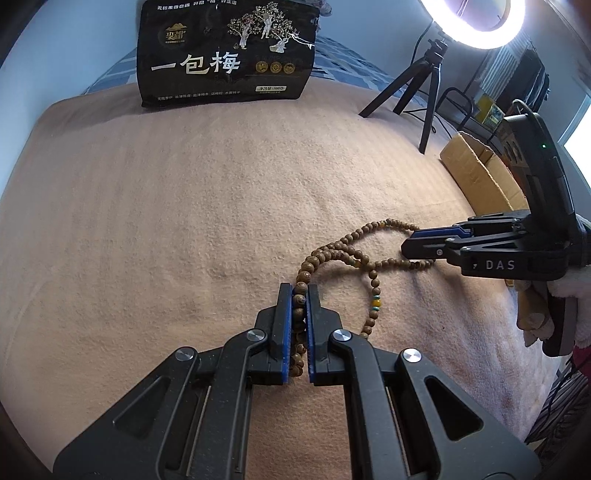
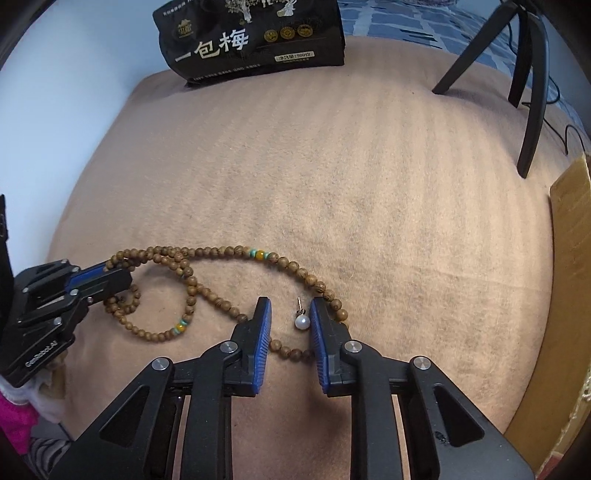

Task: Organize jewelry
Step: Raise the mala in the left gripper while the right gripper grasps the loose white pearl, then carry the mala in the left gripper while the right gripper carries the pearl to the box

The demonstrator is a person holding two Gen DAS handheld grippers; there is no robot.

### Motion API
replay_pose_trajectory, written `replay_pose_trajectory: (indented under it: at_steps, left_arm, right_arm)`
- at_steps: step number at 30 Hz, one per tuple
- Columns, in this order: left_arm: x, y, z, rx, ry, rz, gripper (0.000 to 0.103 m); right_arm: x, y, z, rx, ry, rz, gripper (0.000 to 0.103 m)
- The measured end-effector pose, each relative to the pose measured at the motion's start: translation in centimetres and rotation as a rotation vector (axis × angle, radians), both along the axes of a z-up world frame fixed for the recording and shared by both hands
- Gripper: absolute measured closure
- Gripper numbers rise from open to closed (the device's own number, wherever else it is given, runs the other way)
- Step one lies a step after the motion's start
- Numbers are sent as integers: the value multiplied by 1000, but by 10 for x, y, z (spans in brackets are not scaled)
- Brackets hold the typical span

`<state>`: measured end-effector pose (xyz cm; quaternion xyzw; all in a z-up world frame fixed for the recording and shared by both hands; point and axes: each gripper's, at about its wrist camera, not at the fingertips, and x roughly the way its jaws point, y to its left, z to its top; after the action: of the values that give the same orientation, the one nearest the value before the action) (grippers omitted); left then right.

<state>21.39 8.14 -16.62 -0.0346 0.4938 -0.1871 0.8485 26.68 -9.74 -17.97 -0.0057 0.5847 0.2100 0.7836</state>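
A long strand of brown wooden beads [image 1: 345, 247] with small yellow and turquoise beads lies looped on the tan blanket [image 1: 166, 206]; it also shows in the right wrist view [image 2: 207, 254]. My left gripper [image 1: 299, 290] is shut on a bunch of the beads; it shows at the left in the right wrist view [image 2: 118, 277]. My right gripper [image 2: 290, 306] is open over the strand. A pearl stud earring [image 2: 301, 322] lies between its fingers, close to the right pad. The right gripper shows at the right in the left wrist view [image 1: 410, 243].
A black snack bag [image 1: 227, 51] stands at the far edge of the blanket. A black tripod [image 1: 424, 88] with a ring light [image 1: 476, 22] stands at the back right. A cardboard box [image 1: 480, 173] sits off the blanket's right edge.
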Motion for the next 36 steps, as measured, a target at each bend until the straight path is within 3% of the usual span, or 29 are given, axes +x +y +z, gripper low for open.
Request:
replay_pose_trajectory:
  at_steps: [8, 14, 23, 36]
  left_arm:
    - [0, 0, -1, 3, 4, 1, 99]
    - [0, -3, 4, 2, -7, 1, 99]
    - [-5, -13, 29, -11, -52, -5, 99]
    - [-19, -45, 79, -47, -131, -30, 99]
  right_arm:
    - [5, 9, -5, -38, -12, -3, 95]
    - [-3, 2, -1, -34, -28, -7, 96]
    - [-29, -26, 27, 42, -64, -20, 96]
    - [-75, -80, 74, 62, -142, -47, 96]
